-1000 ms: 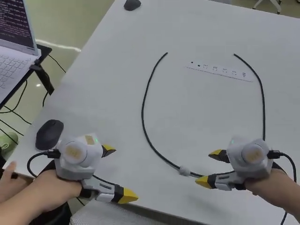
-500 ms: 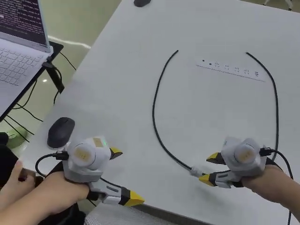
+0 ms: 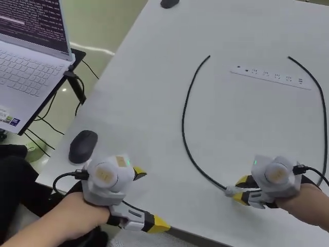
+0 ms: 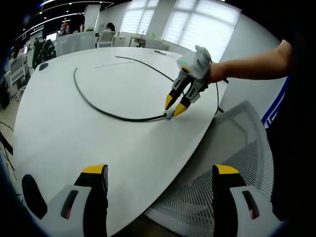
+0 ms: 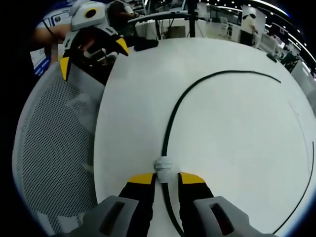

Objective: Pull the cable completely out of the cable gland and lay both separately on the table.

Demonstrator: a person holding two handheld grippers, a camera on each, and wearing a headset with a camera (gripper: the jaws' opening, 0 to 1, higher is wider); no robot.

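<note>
Bright, even light is flooding the table (image 3: pixel 154 103), and its white top is reading almost blown out in the head view. In my left gripper view, daylight is pouring from the windows (image 4: pixel 197 24) beyond the table's far edge, washing them to plain white. Only soft, faint shadows are lying on the table under my right gripper (image 3: pixel 238 190). A streak of glare is shining on the floor (image 3: pixel 91 49) left of the table. Both my gripper views are bending the table's edge into a curve, and my own jaws are looking slightly soft.
</note>
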